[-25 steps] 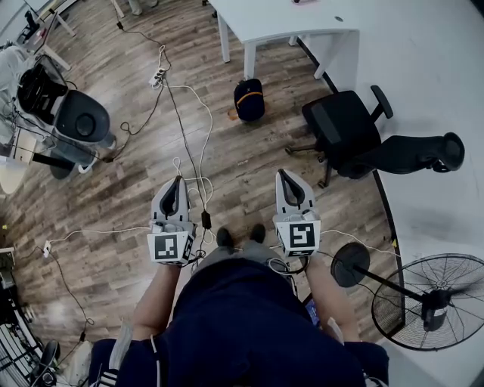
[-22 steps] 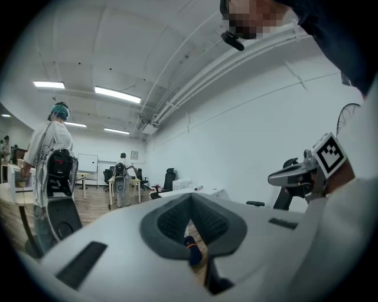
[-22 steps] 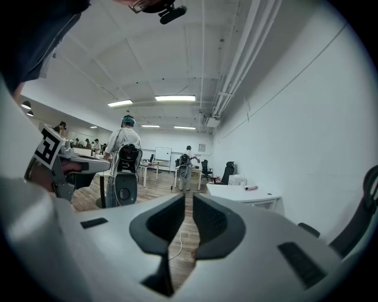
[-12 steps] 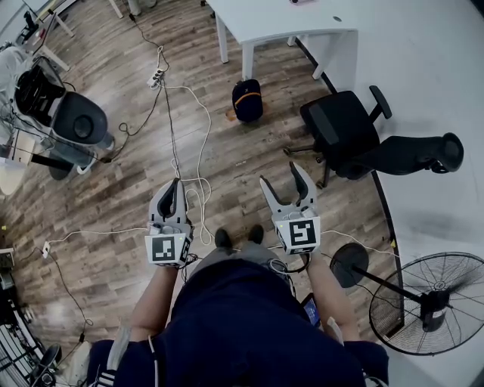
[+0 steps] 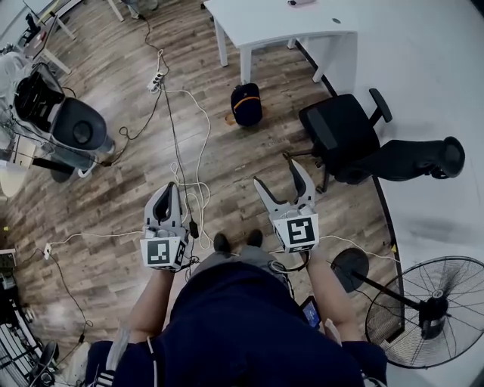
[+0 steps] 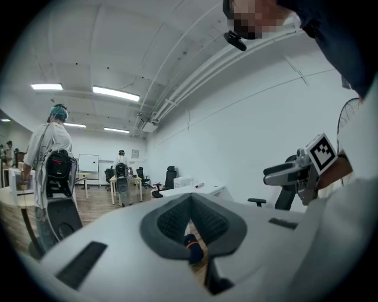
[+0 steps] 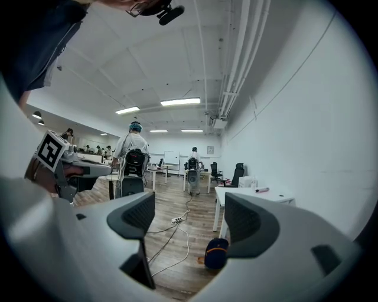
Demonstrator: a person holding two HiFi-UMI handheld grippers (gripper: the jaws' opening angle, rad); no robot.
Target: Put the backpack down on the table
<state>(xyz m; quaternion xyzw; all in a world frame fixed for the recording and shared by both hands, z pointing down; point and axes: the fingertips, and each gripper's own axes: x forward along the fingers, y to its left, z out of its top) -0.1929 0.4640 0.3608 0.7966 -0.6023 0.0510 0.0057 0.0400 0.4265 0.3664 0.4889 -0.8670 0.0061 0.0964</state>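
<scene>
Left gripper (image 5: 172, 189) low before person, jaws together, nothing held. Right gripper (image 5: 277, 176) beside it, jaws just opened wide, nothing between them. Farther ahead: dark backpack (image 5: 246, 103) with orange stripe on wood floor (image 5: 113, 181), near leg of white table (image 5: 265, 19). Black office chair (image 5: 340, 132) right of backpack.

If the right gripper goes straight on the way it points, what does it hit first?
Way looks free nearby. The right gripper, jaws just opened and empty, aims over bare floor toward the backpack beside the white table; depth is unclear.
</scene>
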